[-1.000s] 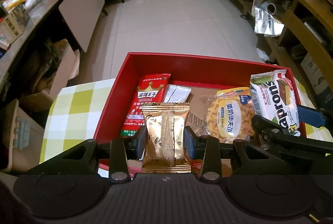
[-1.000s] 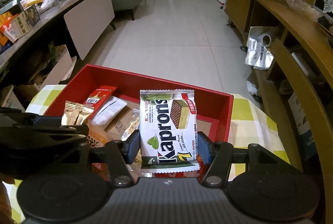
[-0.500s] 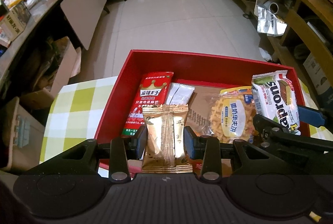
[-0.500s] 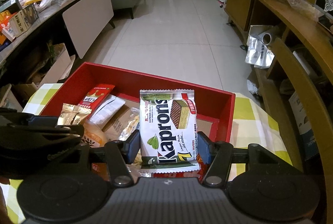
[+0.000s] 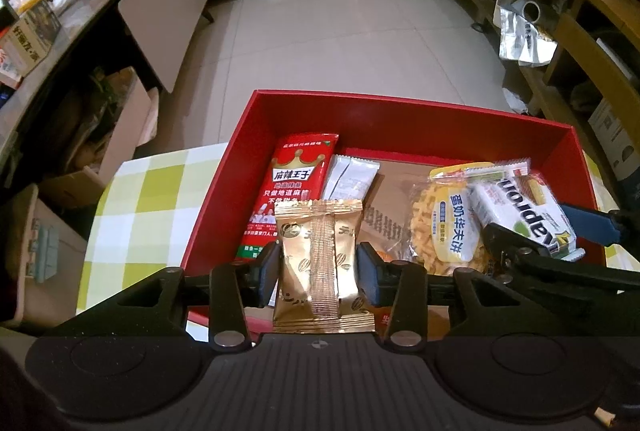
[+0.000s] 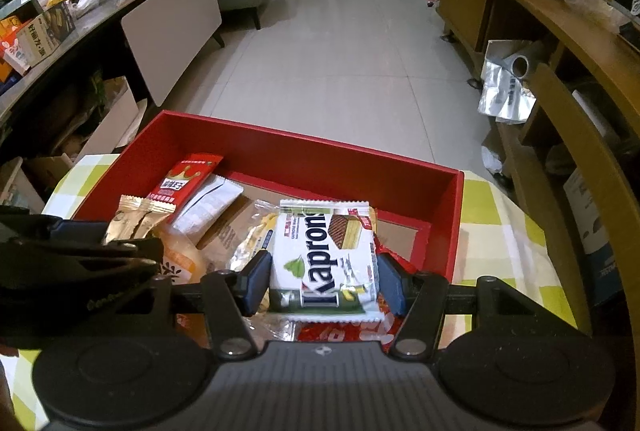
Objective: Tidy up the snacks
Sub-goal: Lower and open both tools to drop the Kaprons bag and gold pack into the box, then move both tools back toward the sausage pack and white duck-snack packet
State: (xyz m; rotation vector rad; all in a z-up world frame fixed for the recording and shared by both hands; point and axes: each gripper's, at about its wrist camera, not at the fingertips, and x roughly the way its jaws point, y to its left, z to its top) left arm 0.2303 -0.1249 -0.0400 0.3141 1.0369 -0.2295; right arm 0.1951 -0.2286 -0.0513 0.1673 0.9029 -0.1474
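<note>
A red box (image 5: 400, 115) sits on a yellow-checked tablecloth (image 5: 152, 199). My left gripper (image 5: 318, 271) hangs over its near left part with a gold snack packet (image 5: 320, 255) upright between the jaws. The jaws are opening and the pads have just eased off the packet's sides. At the box's right, my right gripper (image 6: 324, 283) is shut on a white Kaprons wafer pack (image 6: 324, 251), held tilted just above the snacks in the box. The left wrist view shows that pack (image 5: 520, 207) too.
In the box lie a red spicy-strip pack (image 5: 296, 187), a white sachet (image 5: 348, 179) and a yellow noodle-snack bag (image 5: 448, 223) on brown card. A cluttered counter (image 6: 60, 15) runs along the left and wooden shelving (image 6: 560, 91) along the right, with tiled floor beyond.
The left jaws have parted slightly around the gold packet. The right gripper has sunk a little toward the box with the wafer pack, which now tilts back.
</note>
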